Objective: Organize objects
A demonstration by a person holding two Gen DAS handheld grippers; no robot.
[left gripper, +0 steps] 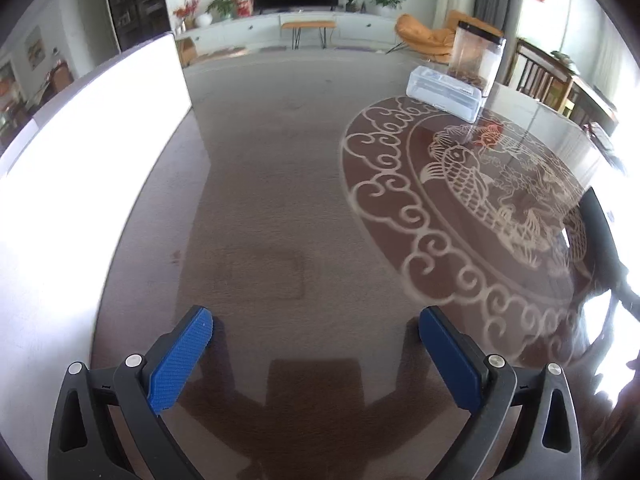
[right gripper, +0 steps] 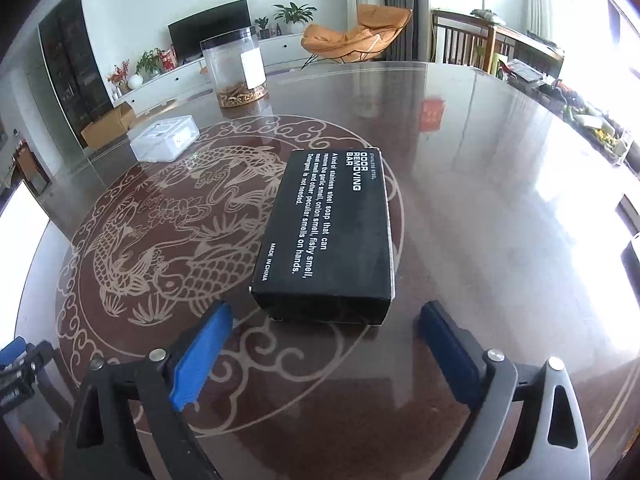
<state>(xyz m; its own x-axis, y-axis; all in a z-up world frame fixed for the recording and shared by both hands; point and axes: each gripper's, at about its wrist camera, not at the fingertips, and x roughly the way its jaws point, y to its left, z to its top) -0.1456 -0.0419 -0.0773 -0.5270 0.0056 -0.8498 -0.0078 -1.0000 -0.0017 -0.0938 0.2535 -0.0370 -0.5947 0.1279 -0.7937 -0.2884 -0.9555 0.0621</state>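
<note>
A black box (right gripper: 328, 236) printed "Odor Removing Bar" lies flat on the round glass table (right gripper: 500, 208), just ahead of my right gripper (right gripper: 324, 320), which is open and empty with its blue pads either side of the box's near end. A small white plastic box (right gripper: 165, 143) and a clear jar (right gripper: 237, 67) with brown bits at its bottom stand at the far left. In the left wrist view my left gripper (left gripper: 316, 324) is open and empty above bare table; the white box (left gripper: 444, 93) and jar (left gripper: 476, 55) stand far right.
A bright white panel (left gripper: 80, 184) stands at the table's left edge. The table bears a koi carving (right gripper: 168, 248). Beyond the table are an orange chair (right gripper: 356, 36), wooden chairs (right gripper: 464, 44) and a TV cabinet. My left gripper's tip (right gripper: 16, 356) shows at the lower left.
</note>
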